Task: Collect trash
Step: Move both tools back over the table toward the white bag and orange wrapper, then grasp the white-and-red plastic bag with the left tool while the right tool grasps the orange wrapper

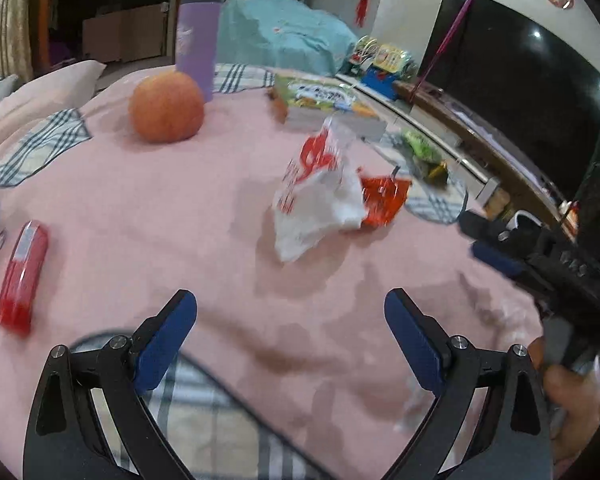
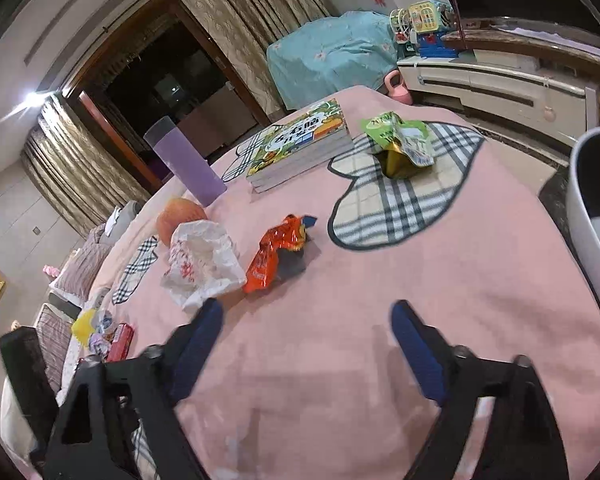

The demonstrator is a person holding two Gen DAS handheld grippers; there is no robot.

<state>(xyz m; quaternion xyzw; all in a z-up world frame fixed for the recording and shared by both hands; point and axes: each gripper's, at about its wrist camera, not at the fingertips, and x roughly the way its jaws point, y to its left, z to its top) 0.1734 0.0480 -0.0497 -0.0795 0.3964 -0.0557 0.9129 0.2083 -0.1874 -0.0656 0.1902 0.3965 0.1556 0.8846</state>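
My left hand-held gripper (image 1: 290,312) hangs with jaws spread and empty over the pink blanket-covered worktop (image 1: 140,216); my right hand-held gripper (image 2: 306,320) is likewise parted around nothing. Just ahead lie the crumpled white paper wrapper with red print (image 2: 202,266) and, touching it, the shiny orange foil snack wrapper (image 2: 278,254). Farther off, the green snack packet (image 2: 400,142) sits on a plaid patch beside a stack of picture books (image 2: 300,144).

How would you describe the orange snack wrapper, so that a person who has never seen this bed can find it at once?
Start from the pink blanket that covers the bed, and find the stack of books near its far edge. Nearer than the books lies a crumpled white bag with red print; the orange wrapper lies just right of it. Only it is shiny orange foil; the other wrapper, further back, is green.
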